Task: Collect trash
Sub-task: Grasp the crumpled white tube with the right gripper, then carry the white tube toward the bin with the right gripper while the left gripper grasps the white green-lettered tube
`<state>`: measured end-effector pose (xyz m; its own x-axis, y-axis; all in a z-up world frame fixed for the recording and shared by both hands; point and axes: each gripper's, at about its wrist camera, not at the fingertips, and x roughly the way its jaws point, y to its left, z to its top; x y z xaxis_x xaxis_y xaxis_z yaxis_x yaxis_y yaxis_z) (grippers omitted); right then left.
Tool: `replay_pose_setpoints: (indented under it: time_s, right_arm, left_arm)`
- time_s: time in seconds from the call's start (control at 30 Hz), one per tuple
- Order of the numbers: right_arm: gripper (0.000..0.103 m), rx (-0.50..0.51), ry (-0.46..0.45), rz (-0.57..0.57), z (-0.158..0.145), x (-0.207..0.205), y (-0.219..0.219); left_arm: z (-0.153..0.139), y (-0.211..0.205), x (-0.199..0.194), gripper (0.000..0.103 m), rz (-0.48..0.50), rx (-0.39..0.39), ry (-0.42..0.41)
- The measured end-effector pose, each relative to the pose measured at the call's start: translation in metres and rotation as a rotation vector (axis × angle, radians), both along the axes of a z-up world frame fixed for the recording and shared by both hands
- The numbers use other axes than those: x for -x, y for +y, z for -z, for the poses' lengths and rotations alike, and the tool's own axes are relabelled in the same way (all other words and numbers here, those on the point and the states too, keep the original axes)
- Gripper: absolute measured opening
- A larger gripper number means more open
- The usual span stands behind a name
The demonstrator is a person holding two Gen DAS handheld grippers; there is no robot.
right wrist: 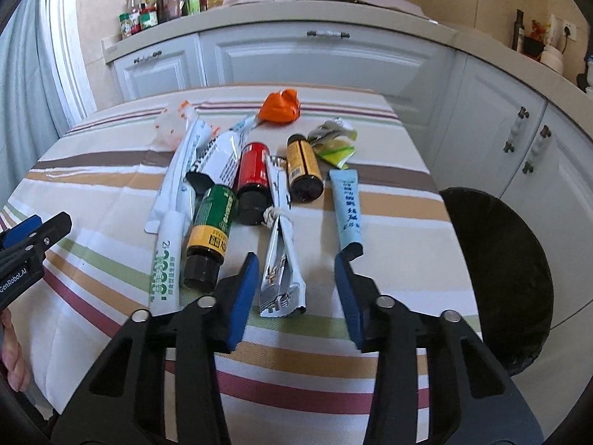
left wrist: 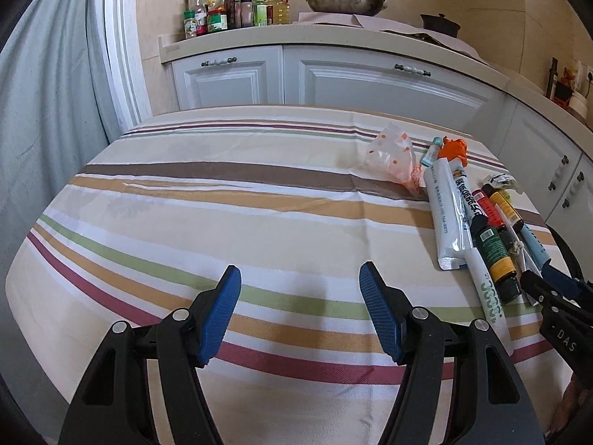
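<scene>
Trash lies on the striped tablecloth: a silver knotted wrapper, a green bottle, a red bottle, a yellow bottle, a light blue tube, white tubes, an orange crumpled piece and a green-white wrapper. My right gripper is open, its jaws on either side of the silver wrapper's near end. My left gripper is open and empty over bare cloth, left of the pile.
A black bin stands off the table's right edge. A clear dotted bag lies at the pile's far left. White kitchen cabinets with bottles and a wok stand behind the table. A curtain hangs on the left.
</scene>
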<state>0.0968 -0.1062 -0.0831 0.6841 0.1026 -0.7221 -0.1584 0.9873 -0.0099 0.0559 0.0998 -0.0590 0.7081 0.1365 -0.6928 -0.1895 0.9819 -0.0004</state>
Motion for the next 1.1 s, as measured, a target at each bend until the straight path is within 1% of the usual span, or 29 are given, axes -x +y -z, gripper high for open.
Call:
replay_pose_setpoints:
  time_s: [0.07,0.23,0.53,0.73,1.1]
  right_arm:
    - [0.023,0.005,0.006,-0.007,0.002,-0.001,0.002]
    - [0.022,-0.005,-0.005,-0.012,0.001,0.002,0.002]
    - [0.022,-0.033,-0.075,-0.010,-0.017,0.016,-0.009]
    - [0.022,-0.046,-0.124,0.027,-0.029,0.026,-0.031]
    - [0.022,-0.047,-0.171,0.144,-0.031,0.044,-0.087]
  left_arm:
    - [0.001,0.000,0.000,0.065,0.002,0.001,0.003]
    - [0.004,-0.003,-0.001,0.065,0.007,-0.001,0.011]
    - [0.000,-0.023,0.001,0.065,0.042,-0.007,0.008]
    - [-0.003,-0.051,0.004,0.065,0.099,-0.018,0.004]
    - [-0.002,-0.105,0.009,0.065,0.190,-0.015,0.012]
